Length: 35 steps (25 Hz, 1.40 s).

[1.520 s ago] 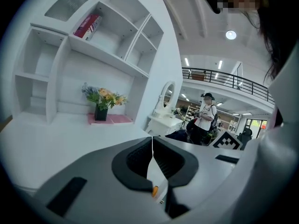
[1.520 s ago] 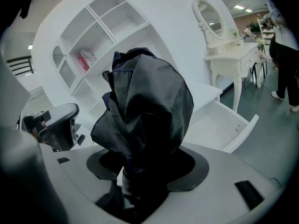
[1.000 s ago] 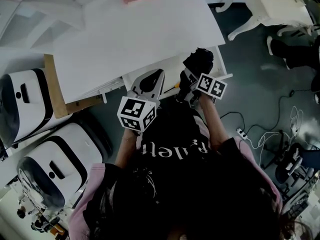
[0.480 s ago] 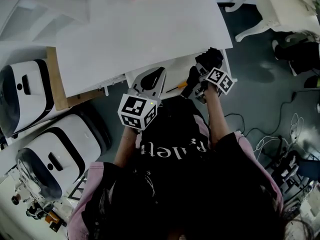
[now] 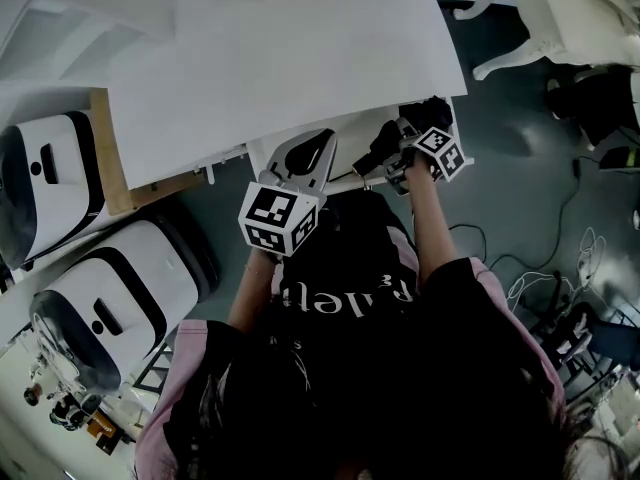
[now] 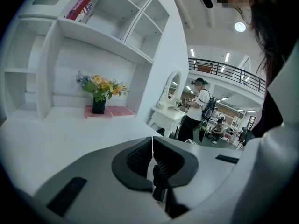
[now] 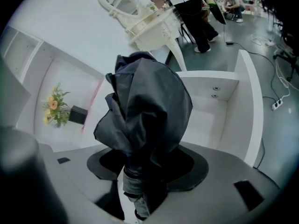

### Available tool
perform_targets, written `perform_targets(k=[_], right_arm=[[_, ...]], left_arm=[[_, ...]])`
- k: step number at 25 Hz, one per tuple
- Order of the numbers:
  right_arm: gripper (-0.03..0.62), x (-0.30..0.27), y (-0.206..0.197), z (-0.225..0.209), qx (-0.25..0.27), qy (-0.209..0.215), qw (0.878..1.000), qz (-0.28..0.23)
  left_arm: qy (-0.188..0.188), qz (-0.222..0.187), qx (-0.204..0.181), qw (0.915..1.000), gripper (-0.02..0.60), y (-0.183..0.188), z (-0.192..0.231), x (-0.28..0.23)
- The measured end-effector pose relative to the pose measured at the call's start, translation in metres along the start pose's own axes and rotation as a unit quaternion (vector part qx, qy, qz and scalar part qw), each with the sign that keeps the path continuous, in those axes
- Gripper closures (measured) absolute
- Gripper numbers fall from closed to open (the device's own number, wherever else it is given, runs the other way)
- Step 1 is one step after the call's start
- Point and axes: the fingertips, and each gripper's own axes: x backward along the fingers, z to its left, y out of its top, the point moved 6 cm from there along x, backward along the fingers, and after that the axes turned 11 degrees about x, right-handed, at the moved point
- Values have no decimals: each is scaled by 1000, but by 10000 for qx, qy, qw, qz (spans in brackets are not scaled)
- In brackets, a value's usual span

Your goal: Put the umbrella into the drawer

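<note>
A dark folded umbrella (image 7: 149, 106) stands up out of my right gripper (image 7: 140, 171), which is shut on its lower end. In the head view the umbrella (image 5: 428, 113) and right gripper (image 5: 410, 138) hang over the right end of the open white drawer (image 5: 345, 163) under the desk's front edge. The right gripper view shows the drawer (image 7: 212, 120) with its white inside just beyond the umbrella. My left gripper (image 5: 305, 148) is over the drawer's left part, its pads (image 6: 140, 155) pressed together on nothing.
The white desk top (image 5: 290, 58) lies beyond the drawer, with shelves and a flower pot (image 6: 98, 101) at its back. A thin orange item (image 5: 340, 179) lies in the drawer. Two white machines (image 5: 50, 188) stand left, a white chair (image 5: 570, 18) and floor cables (image 5: 540, 268) right.
My right gripper has carried the umbrella to the right and a little farther out, to the drawer's right end. The left gripper has barely moved.
</note>
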Motion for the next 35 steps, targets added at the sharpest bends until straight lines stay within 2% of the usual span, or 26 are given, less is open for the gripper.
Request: perform_targets(k=[6,12,16,19,24,30,35], right_arm=[[313,-26,4,-10,634,-319,9968,377],[313,-46,1,-27,216,-315,9970,670],[313,-58,-4,-37,420,-530,9931,959],[313,-65,-5,-40,343,-593,9908,1165],[313,-70,-3,-44,75,-563,9912,1197],[312,-64,-4,-37,630,-685,9875,1271],[312,-47,2,-27,559,-540,9912,1070]], left_arm=[[94,34,-31,9999,565,-1,-1,-2],[284,92,28,9996,565,-4,5,-2],[352,83,58,9993,565,-4,8,-2],[395,61,95,9992,565,-4,10,-5],[430,44,118,9990,565,-6,9,-8],[384,38,139,9992,565,-7,8,-5],[317,15,134,9994,565,-7,9,-2]])
